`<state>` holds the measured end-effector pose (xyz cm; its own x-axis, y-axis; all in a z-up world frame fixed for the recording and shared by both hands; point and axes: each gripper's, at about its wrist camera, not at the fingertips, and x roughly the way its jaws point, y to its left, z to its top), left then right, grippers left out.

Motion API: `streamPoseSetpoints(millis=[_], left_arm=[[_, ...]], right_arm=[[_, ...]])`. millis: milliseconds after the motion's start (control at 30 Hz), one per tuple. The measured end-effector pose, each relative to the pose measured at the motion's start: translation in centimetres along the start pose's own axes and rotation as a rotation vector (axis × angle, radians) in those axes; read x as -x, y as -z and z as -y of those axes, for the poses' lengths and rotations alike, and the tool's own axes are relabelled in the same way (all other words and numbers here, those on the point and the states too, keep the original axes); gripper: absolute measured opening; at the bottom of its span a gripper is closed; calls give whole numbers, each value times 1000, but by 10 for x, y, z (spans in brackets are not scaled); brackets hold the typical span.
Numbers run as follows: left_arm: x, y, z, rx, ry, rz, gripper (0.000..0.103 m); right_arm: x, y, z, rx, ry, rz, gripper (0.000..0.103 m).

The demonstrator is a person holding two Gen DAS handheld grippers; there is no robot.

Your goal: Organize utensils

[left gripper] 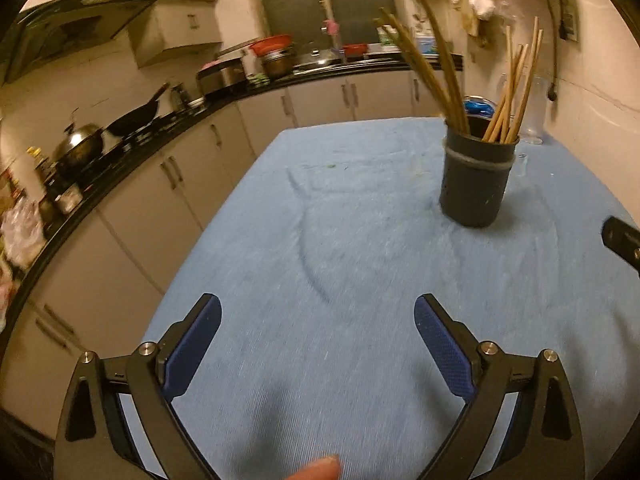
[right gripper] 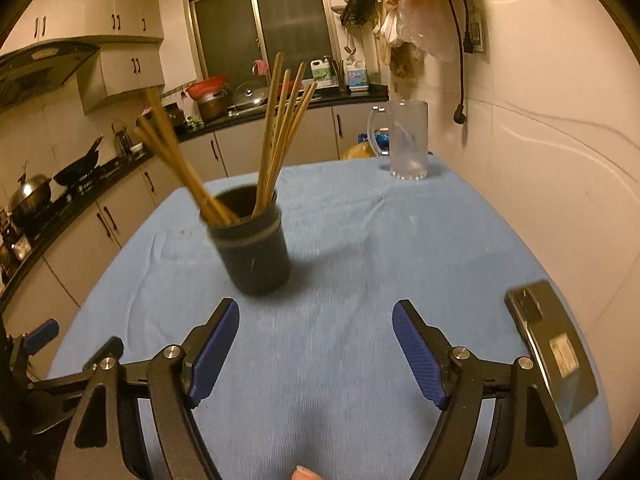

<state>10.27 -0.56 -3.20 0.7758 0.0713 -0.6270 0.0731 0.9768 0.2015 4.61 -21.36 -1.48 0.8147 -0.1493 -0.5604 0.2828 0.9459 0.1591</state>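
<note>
A dark round holder [left gripper: 476, 176] [right gripper: 252, 252] stands upright on the blue tablecloth [left gripper: 360, 260] [right gripper: 360, 240]. Two bunches of wooden chopsticks [left gripper: 436, 68] [right gripper: 280, 136] lean out of it, one to the left, one to the right. My left gripper [left gripper: 318, 320] is open over bare cloth, well in front and to the left of the holder, with nothing between its blue pads [left gripper: 200, 348]. My right gripper [right gripper: 316, 324] is open too, just in front of the holder and slightly to its right, empty. The left gripper's tip [right gripper: 40, 336] shows at the right wrist view's left edge.
A clear glass mug [right gripper: 404, 140] stands at the table's far right corner by the wall. A dark phone [right gripper: 552, 344] lies flat at the right edge. A kitchen counter [left gripper: 120, 152] with pots and a wok runs along the left. A fingertip [left gripper: 316, 470] shows at the bottom.
</note>
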Motion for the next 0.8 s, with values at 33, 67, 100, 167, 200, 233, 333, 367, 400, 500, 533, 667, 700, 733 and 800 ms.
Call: streamPoseSetpoints(millis=[33, 67, 100, 167, 200, 233, 333, 367, 400, 500, 533, 667, 700, 733, 800], left_arm=[[4, 7, -1, 10, -6, -3, 97], [8, 13, -2, 16, -11, -5, 97], [14, 21, -4, 16, -15, -7, 97], [21, 29, -3, 3, -20, -7, 97], [26, 34, -5, -4, -22, -9, 97], [29, 37, -7, -2, -22, -9, 97], [42, 46, -17, 25, -23, 2, 97], [47, 48, -20, 39, -23, 11, 97], [52, 51, -23, 54, -18, 18, 97], [56, 57, -28, 91, 8, 24, 97], [54, 57, -27, 95, 10, 21, 97], [48, 56, -23, 81, -3, 6, 97], [46, 56, -22, 79, -6, 5, 97], [45, 55, -20, 77, -7, 2, 97], [43, 56, -19, 75, -8, -5, 97]], right_arm=[[5, 7, -1, -6, 3, -2, 83], [8, 13, -1, -10, 6, -6, 83], [11, 20, -3, -13, 12, -13, 83], [19, 34, -5, -15, 21, -19, 83], [23, 40, -8, -7, 23, -19, 83], [27, 45, -10, 0, 32, -21, 83], [40, 53, -13, 8, 48, -21, 83], [46, 55, -15, 11, 55, -18, 83], [51, 57, -17, 18, 59, -11, 83], [63, 66, -25, 57, 62, 12, 83], [65, 68, -28, 72, 63, 16, 83], [58, 67, -32, 104, 69, 18, 83], [56, 67, -32, 100, 69, 16, 83], [54, 66, -30, 95, 71, 12, 83], [52, 66, -29, 86, 69, 3, 83]])
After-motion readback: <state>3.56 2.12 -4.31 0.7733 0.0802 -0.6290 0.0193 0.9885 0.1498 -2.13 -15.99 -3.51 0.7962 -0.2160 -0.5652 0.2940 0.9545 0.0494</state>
